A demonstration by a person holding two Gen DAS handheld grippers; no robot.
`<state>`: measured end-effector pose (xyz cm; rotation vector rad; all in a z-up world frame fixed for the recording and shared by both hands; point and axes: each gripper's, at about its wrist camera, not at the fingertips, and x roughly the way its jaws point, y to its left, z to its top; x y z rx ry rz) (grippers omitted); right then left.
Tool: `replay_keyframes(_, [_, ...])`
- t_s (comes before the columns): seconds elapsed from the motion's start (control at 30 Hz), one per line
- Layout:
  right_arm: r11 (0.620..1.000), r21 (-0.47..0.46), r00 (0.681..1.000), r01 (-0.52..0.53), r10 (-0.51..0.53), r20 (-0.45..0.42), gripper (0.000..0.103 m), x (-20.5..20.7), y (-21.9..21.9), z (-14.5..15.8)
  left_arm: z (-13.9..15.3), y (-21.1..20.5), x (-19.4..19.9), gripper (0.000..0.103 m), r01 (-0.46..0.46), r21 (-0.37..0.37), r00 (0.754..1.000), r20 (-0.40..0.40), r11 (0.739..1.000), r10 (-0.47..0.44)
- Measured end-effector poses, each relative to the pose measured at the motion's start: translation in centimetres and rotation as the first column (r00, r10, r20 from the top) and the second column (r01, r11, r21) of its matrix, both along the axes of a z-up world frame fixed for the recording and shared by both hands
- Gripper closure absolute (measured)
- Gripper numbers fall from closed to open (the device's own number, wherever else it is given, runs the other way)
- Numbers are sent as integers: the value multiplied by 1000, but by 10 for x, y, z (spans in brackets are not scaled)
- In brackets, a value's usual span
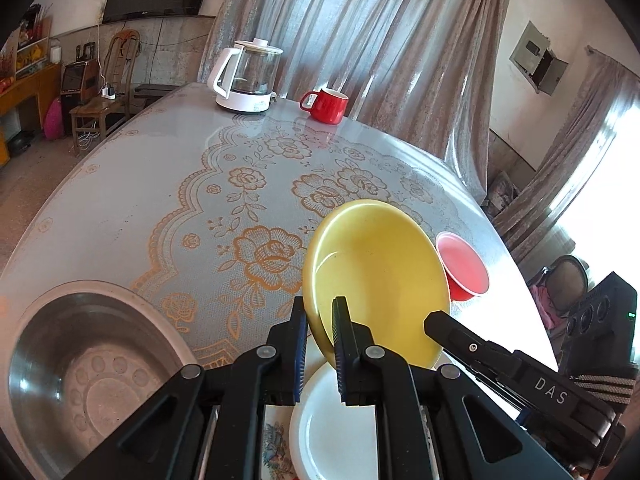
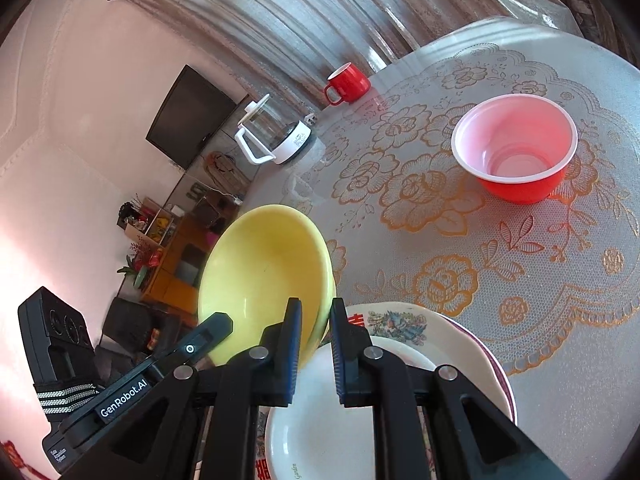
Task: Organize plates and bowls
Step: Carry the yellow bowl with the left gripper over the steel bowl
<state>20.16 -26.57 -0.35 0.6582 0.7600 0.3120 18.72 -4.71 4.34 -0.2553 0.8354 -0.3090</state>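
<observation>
A yellow plate (image 1: 380, 272) is held tilted above a stack of plates. My left gripper (image 1: 320, 312) is shut on its near rim. My right gripper (image 2: 316, 316) is shut on the rim of the same yellow plate (image 2: 264, 280) from the other side. Below lie a small white plate (image 1: 336, 428) on a floral plate (image 2: 400, 324), with the white plate (image 2: 332, 432) on top. A red bowl with a pink inside (image 2: 516, 148) stands upright on the table; it also shows in the left wrist view (image 1: 464, 268). A steel bowl (image 1: 80, 368) sits at the near left.
The table (image 1: 168, 184) has a lace-pattern cover. A white and glass kettle (image 1: 248, 76) and a red mug (image 1: 326, 105) stand at its far edge by the curtain. A chair and cabinets stand beyond the table's left side.
</observation>
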Motion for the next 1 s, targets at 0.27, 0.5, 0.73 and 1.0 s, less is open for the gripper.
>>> replay_keyframes(0.27, [998, -18, 998, -57, 57, 13, 90, -7, 26, 5, 2, 33, -20, 90, -40, -30, 999, 16, 999, 41])
replay_keyframes(0.5, [990, -36, 991, -133, 133, 10, 90, -13, 60, 4, -1, 69, -43, 90, -90, -55, 996, 23, 994, 91])
replay_keyframes(0.73, [972, -54, 973, -229, 229, 9, 90, -19, 100, 7, -5, 115, -64, 90, -158, -92, 987, 16, 983, 160])
replay_keyframes(1.0, [939, -83, 943, -333, 333, -15, 90, -21, 150, 1, -22, 160, -81, 90, -239, -111, 971, -17, 965, 239])
